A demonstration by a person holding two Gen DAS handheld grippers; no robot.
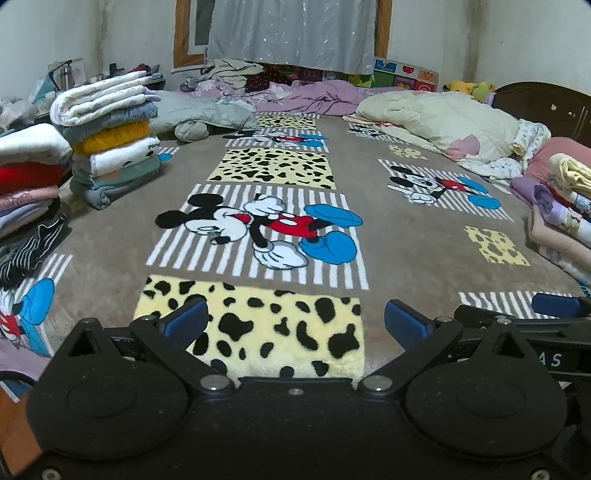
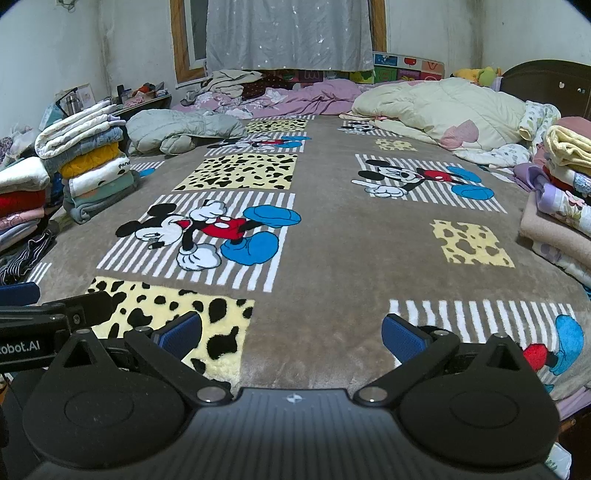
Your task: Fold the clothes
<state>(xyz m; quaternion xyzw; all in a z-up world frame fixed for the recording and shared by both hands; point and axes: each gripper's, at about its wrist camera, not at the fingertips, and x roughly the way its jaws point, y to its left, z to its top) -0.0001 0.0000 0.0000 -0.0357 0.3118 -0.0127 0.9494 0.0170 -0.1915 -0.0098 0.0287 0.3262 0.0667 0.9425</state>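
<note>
- Clothes sit in folded stacks at both edges of the bed, none in either claw: folded stack (image 1: 110,140) ahead-left of the left gripper (image 1: 293,325), w/ a white towel on top, then blue-grey, mustard, white and green layers.
- Second folded pile (image 1: 29,177) further left of that claw (white, red, pink layers), w/ a striped garment (image 1: 29,247) lying loose at its foot.
- Right-side pile (image 2: 565,192) ahead-right of the right gripper (image 2: 291,334): yellow, lilac and floral pieces on a beige blanket.
- Left gripper: jaws wide apart, nothing between the blue pads (image 1: 186,323); hovers low over the cartoon-mouse blanket (image 1: 388,229), above a yellow spotted patch.
- Right gripper: jaws also spread, empty; sits just right of the left one, each showing at the edge of the other's view.
- Straight ahead of both claws the blanket is bare out to the mouse print (image 2: 207,229).
- Far ahead: grey padded jacket (image 2: 177,127), cream quilt (image 2: 436,107) to the right, crumpled purple bedding (image 2: 314,96) under a grey curtain (image 2: 288,33).
- Unfolded heap (image 1: 229,72) below the curtain (can't tell which items).
</note>
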